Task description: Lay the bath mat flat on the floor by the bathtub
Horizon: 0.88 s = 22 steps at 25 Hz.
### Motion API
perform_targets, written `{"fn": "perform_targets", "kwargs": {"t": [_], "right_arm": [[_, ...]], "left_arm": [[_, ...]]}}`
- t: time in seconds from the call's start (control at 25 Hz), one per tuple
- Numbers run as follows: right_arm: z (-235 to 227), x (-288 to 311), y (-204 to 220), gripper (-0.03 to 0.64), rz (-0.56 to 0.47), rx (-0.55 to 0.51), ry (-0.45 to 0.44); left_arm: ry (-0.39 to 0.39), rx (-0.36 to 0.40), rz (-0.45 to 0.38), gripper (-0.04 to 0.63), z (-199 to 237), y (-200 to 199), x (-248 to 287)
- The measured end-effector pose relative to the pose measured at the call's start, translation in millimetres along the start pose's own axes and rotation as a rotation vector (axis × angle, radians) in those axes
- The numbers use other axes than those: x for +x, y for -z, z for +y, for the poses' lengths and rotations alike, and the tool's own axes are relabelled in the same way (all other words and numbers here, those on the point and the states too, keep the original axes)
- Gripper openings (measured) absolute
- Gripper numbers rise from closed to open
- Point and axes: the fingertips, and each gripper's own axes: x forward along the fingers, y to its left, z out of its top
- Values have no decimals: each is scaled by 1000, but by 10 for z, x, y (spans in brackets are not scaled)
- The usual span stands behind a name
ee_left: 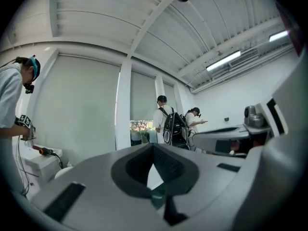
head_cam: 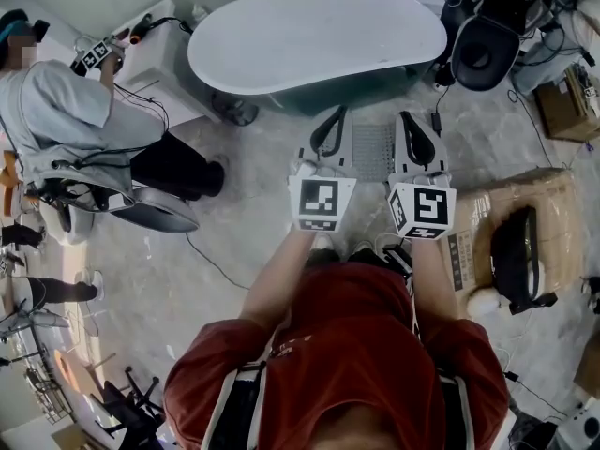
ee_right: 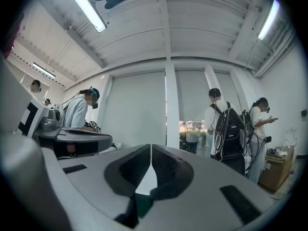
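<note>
A white oval bathtub [head_cam: 319,40] with a dark green side stands at the top of the head view. Just in front of it a grey ribbed bath mat [head_cam: 373,153] shows on the floor as a narrow strip between my two grippers, which cover its sides. Held side by side and level, the left gripper [head_cam: 330,112] and the right gripper [head_cam: 413,116] both point toward the tub. In the left gripper view the left gripper [ee_left: 153,146] is shut, tips touching, nothing between them. The right gripper [ee_right: 151,146] is shut the same way in its own view.
A person in a grey top [head_cam: 66,111] sits at the left beside a white cabinet [head_cam: 159,54]. A cardboard box [head_cam: 497,214] with a black item on it lies at the right. Cables run over the floor. Two people with backpacks [ee_right: 224,129] stand far off.
</note>
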Motion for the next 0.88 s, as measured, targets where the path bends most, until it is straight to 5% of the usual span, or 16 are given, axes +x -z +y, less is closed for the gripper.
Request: {"fn": "perform_targets", "kwargs": {"t": [0.88], "right_arm": [[-77,179,149,11,20,0,-33]], "left_arm": [[-24,-4,10,14,23,128,173]]}}
